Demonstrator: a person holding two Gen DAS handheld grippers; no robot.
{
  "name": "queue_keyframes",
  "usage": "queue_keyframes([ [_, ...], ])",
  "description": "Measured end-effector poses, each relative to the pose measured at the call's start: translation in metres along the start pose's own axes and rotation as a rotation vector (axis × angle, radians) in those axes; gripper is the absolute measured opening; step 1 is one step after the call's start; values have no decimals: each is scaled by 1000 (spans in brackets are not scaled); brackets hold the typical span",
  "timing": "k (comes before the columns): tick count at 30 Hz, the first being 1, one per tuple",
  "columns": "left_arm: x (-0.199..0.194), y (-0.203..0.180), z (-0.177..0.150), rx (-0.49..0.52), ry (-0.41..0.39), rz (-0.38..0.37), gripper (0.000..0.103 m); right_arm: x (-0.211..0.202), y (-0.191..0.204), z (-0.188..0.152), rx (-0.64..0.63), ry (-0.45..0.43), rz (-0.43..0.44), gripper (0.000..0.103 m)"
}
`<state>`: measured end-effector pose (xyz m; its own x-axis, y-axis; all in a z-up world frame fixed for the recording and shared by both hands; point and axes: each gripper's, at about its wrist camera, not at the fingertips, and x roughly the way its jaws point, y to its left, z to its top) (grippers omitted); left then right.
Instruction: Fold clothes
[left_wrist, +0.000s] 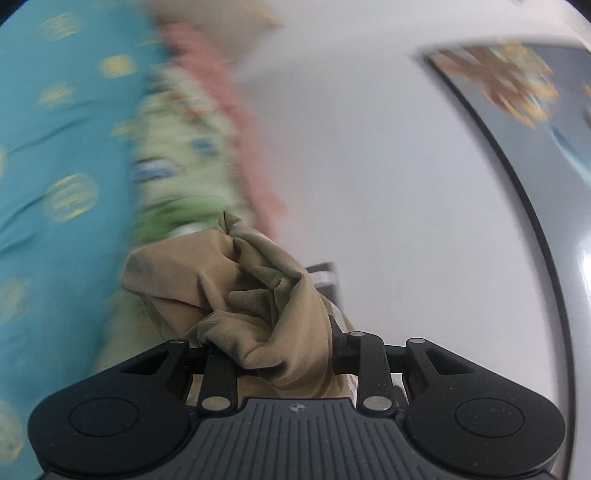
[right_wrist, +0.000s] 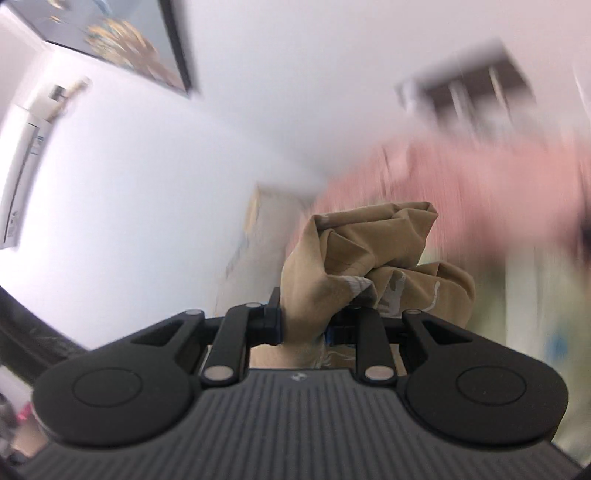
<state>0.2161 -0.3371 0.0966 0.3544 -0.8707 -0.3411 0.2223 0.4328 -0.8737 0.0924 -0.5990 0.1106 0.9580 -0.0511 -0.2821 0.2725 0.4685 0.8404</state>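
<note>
Left gripper (left_wrist: 273, 343): the jaws are closed on a bunched section of a tan garment (left_wrist: 240, 291). The fabric is crumpled into thick folds that rise in front of the linkage and spill over the gripper's front edge. Most of both fingers is hidden by the cloth; only a black finger base is seen at the right of the bundle.

Right gripper (right_wrist: 314, 317): the jaws are likewise closed on tan garment (right_wrist: 351, 251) fabric, which is gathered into a fist-like bundle standing above the fingers. Pale, paint-like marks are seen on the lower right folds. Whether both bundles belong to one garment cannot be told from the two views.

Surroundings, left wrist view: a teal cloth with gold round motifs (left_wrist: 55, 166) fills the left side. Beside it, a green-and-white patterned fabric (left_wrist: 177, 147) and a pink fabric (left_wrist: 236, 110) are seen, both heavily blurred. A white wall (left_wrist: 369, 166) occupies the centre, and a dark-framed picture (left_wrist: 517, 110) lies at the right edge.

Surroundings, right wrist view: a white wall (right_wrist: 147, 166) fills the left half, with a dark-framed picture (right_wrist: 129, 44) at the upper left and a white appliance (right_wrist: 22, 177) at the far left edge. A blurred pink fabric (right_wrist: 480, 184) lies behind the bundle, and a dark rectangular fixture (right_wrist: 469, 85) is seen above it.
</note>
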Motion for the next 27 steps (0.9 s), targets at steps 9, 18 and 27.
queue_keyframes([
  [9,114,14,-67,138,119,67,30,20,-83,41,-102,-35,-194,24],
  [18,101,85,-138,237,209,133,36,16,-149,-11,-44,81,-284,25],
  [27,93,26,-114,459,162,254,78,-32,-131,-17,-51,101,-358,37],
])
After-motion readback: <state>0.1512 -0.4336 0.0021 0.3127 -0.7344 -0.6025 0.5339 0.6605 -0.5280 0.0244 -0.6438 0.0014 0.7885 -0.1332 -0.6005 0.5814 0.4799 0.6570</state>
